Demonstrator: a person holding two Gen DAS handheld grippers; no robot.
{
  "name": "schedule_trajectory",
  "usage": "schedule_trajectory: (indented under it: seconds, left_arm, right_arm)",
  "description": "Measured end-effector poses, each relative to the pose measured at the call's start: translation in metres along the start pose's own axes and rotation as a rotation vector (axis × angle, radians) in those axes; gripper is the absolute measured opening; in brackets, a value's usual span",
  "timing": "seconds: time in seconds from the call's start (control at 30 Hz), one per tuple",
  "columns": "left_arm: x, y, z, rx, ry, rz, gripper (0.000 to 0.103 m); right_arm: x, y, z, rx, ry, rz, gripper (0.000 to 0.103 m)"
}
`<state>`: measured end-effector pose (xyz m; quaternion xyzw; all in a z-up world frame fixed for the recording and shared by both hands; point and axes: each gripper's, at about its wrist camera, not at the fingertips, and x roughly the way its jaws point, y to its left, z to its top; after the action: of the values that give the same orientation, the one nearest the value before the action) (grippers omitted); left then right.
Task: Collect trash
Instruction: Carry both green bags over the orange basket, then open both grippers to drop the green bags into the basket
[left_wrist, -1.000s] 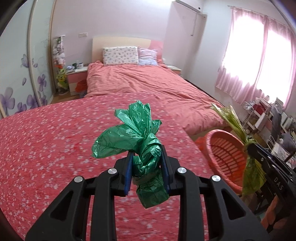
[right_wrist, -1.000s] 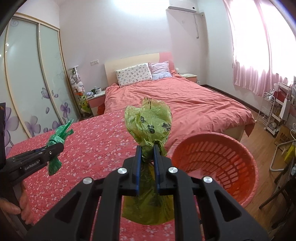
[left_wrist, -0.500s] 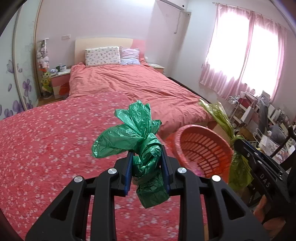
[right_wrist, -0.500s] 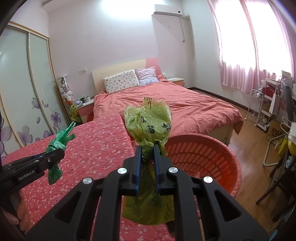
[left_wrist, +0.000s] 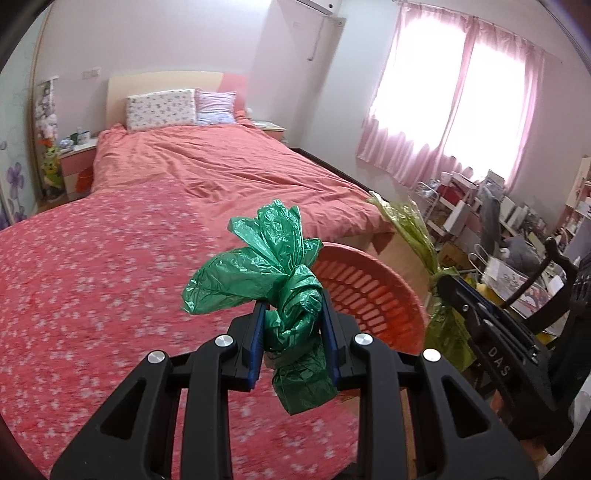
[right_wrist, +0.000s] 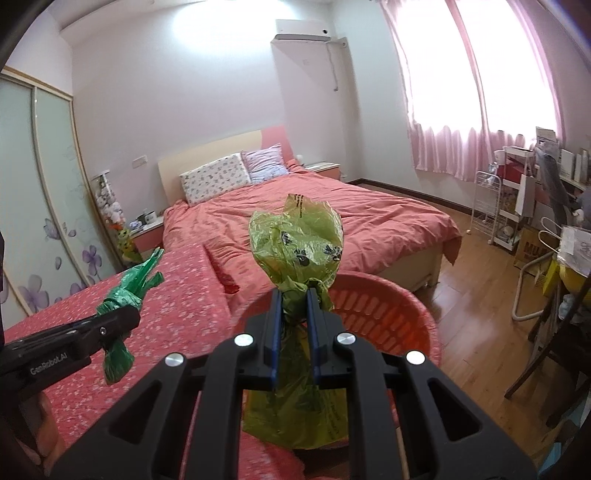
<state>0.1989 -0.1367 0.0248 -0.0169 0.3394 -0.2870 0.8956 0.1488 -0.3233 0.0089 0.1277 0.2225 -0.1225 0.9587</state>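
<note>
The left gripper (left_wrist: 293, 328) clamps the knotted neck of a green bag (left_wrist: 284, 291) between its pads; the right gripper (right_wrist: 294, 325) pinches an olive bag (right_wrist: 295, 243) likewise. Just beyond both stands a red basket (right_wrist: 399, 314) beside the bed (left_wrist: 221, 170).

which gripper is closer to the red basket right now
Right. The right gripper, shut on the yellow-green bag, hangs at the red basket's near rim. The left gripper, clamping the green bag, sits off to the side over the bedspread.
</note>
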Motion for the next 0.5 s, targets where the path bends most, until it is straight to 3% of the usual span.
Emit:
schedule_trajectory:
  seconds: [0.5]
  left_arm:
    - [0.048, -0.036, -0.004, 0.048, 0.048, -0.112, 0.028]
  right_arm:
    - [0.027, -0.038, -0.007, 0.064, 0.012, -0.034, 0.014]
